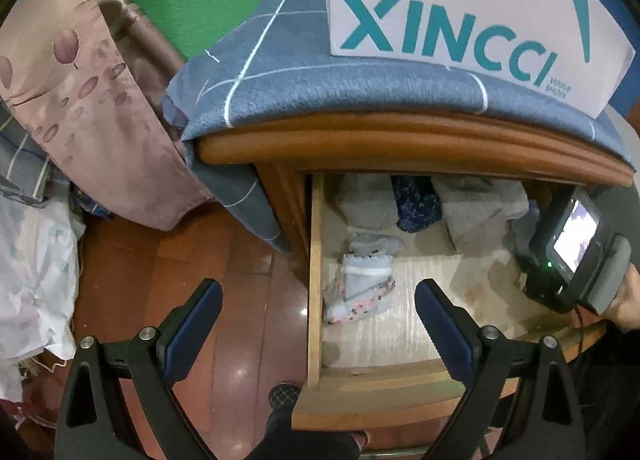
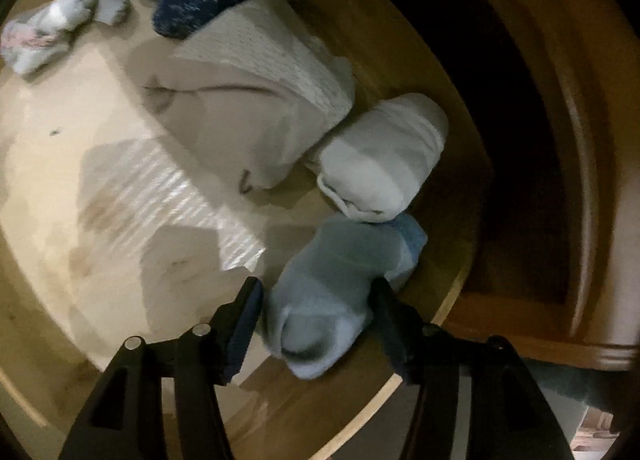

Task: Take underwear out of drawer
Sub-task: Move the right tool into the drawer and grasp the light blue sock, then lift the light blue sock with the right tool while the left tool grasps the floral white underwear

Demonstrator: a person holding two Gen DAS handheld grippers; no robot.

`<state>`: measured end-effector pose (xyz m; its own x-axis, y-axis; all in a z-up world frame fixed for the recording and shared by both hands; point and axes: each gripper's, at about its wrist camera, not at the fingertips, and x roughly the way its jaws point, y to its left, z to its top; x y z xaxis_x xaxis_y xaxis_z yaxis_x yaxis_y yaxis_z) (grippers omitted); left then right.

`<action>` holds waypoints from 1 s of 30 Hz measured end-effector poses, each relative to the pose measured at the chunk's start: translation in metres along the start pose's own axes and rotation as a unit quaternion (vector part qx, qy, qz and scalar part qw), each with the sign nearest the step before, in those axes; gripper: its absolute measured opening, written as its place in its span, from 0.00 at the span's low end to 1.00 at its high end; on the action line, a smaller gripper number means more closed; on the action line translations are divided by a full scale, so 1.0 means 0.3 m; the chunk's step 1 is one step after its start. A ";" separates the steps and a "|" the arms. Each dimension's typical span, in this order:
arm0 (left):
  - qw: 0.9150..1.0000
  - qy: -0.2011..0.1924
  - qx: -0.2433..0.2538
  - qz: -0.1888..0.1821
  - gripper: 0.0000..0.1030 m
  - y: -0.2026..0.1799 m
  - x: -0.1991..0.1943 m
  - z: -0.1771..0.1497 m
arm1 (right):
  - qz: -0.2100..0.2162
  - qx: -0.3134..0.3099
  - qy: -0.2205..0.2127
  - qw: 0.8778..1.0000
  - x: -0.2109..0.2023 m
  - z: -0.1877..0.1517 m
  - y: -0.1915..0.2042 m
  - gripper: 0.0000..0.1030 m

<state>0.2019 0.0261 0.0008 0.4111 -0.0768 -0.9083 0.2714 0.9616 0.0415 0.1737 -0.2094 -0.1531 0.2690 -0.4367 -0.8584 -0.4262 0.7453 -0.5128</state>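
Observation:
The wooden drawer (image 1: 316, 260) is pulled open. Inside lie a light blue floral underwear bundle (image 1: 360, 288), grey folded pieces (image 1: 476, 212) and a dark blue piece (image 1: 416, 204). My left gripper (image 1: 318, 314) is open and empty, hovering above the drawer's left wall. My right gripper (image 2: 316, 312) is inside the drawer at its right side, its fingers (image 2: 244, 316) pressed against both sides of a rolled light blue underwear (image 2: 332, 280). A white roll (image 2: 384, 156) lies just behind it. The right gripper's body (image 1: 576, 252) shows in the left wrist view.
A blue checked cloth (image 1: 320, 96) and a white XINCCI shoe box (image 1: 460, 20) sit on the cabinet top. A pink floral curtain (image 1: 80, 92) and bedding (image 1: 32, 268) lie left. A red wooden floor (image 1: 200, 260) is below. A big grey folded piece (image 2: 240, 112) fills the drawer's middle.

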 end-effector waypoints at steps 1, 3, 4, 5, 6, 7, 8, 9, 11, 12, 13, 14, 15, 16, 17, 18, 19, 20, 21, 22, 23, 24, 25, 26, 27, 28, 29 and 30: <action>1.000 0.000 0.003 -0.001 0.93 -0.003 0.003 -0.001 | 0.002 0.004 -0.002 1.000 0.006 0.000 -0.005 0.56; 1.000 0.003 0.007 -0.001 0.93 -0.012 0.010 -0.002 | 0.007 0.013 -0.006 1.000 0.014 -0.002 -0.019 0.57; 1.000 0.004 0.010 -0.002 0.93 -0.016 0.012 -0.002 | 0.010 0.018 -0.007 1.000 0.016 -0.001 -0.024 0.57; 1.000 0.004 0.014 -0.005 0.93 -0.022 0.015 -0.004 | 0.010 0.022 -0.009 1.000 0.016 -0.001 -0.026 0.56; 1.000 0.006 0.017 -0.006 0.93 -0.026 0.018 -0.007 | 0.009 0.025 -0.011 1.000 0.015 -0.001 -0.029 0.55; 1.000 0.008 0.022 -0.006 0.93 -0.035 0.022 -0.009 | 0.009 0.026 -0.011 1.000 0.016 0.000 -0.030 0.50; 1.000 0.008 0.026 -0.007 0.93 -0.039 0.024 -0.011 | 0.004 0.026 -0.012 1.000 0.014 -0.001 -0.032 0.48; 0.999 0.009 0.030 -0.009 0.93 -0.045 0.028 -0.012 | 0.007 0.027 -0.013 1.000 0.013 -0.004 -0.039 0.47; 0.999 0.013 0.035 -0.009 0.93 -0.055 0.036 -0.016 | 0.017 0.035 -0.015 0.999 0.005 -0.009 -0.053 0.44; 0.999 0.015 0.039 -0.009 0.93 -0.062 0.040 -0.018 | 0.021 0.037 -0.015 0.999 0.008 -0.014 -0.061 0.43; 0.999 0.016 0.042 -0.010 0.93 -0.066 0.043 -0.018 | 0.030 0.040 -0.014 0.999 0.004 -0.018 -0.064 0.42; 0.999 0.018 0.043 -0.010 0.93 -0.069 0.045 -0.019 | 0.042 0.045 -0.013 0.998 -0.001 -0.023 -0.067 0.42; 0.999 0.021 0.046 -0.011 0.93 -0.074 0.050 -0.020 | 0.053 0.046 -0.013 0.997 -0.008 -0.031 -0.068 0.41; 0.998 0.024 0.048 -0.013 0.93 -0.079 0.055 -0.021 | 0.060 0.047 -0.013 0.997 -0.011 -0.035 -0.070 0.41; 0.998 0.026 0.050 -0.014 0.93 -0.081 0.059 -0.021 | 0.074 0.050 -0.012 0.996 -0.018 -0.043 -0.074 0.41; 0.998 0.028 0.052 -0.015 0.93 -0.085 0.065 -0.021 | 0.088 0.053 -0.010 0.995 -0.026 -0.052 -0.077 0.40; 0.998 0.032 0.054 -0.016 0.93 -0.091 0.073 -0.021 | 0.102 0.053 -0.010 0.993 -0.037 -0.059 -0.076 0.39; 0.998 0.035 0.056 -0.016 0.93 -0.095 0.078 -0.021 | 0.111 0.056 -0.011 0.992 -0.041 -0.068 -0.081 0.39; 0.998 0.037 0.058 -0.016 0.93 -0.099 0.083 -0.021 | 0.124 0.061 -0.010 0.990 -0.047 -0.076 -0.088 0.39; 0.997 0.038 0.061 -0.018 0.93 -0.106 0.089 -0.022 | 0.131 0.062 -0.012 0.989 -0.055 -0.081 -0.089 0.38; 0.997 0.040 0.062 -0.019 0.93 -0.110 0.095 -0.020 | 0.136 0.064 -0.017 0.988 -0.069 -0.085 -0.095 0.38; 0.997 0.042 0.062 -0.021 0.93 -0.113 0.099 -0.019 | 0.148 0.069 -0.019 0.986 -0.083 -0.092 -0.102 0.38; 0.997 0.043 0.062 -0.024 0.93 -0.114 0.102 -0.018 | 0.153 0.066 -0.026 0.986 -0.099 -0.094 -0.108 0.38; 0.997 0.044 0.060 -0.029 0.93 -0.115 0.106 -0.017 | 0.153 0.065 -0.031 0.986 -0.112 -0.098 -0.116 0.38; 0.997 0.048 0.058 -0.033 0.93 -0.117 0.112 -0.016 | 0.161 0.066 -0.033 0.984 -0.125 -0.101 -0.124 0.38; 0.996 0.052 0.058 -0.035 0.93 -0.119 0.117 -0.015 | 0.170 0.068 -0.036 0.982 -0.136 -0.103 -0.129 0.38; 0.996 0.052 0.057 -0.038 0.93 -0.122 0.122 -0.014 | 0.182 0.069 -0.043 0.980 -0.153 -0.111 -0.144 0.38; 0.996 0.054 0.056 -0.039 0.93 -0.122 0.127 -0.012 | 0.188 0.069 -0.047 0.979 -0.171 -0.120 -0.156 0.38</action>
<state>0.2045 -0.0112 -0.0367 0.2909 -0.1157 -0.9497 0.3960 0.9182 0.0094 0.1489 -0.2399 -0.0857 0.1969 -0.0749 -0.9775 -0.3907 0.9085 -0.1484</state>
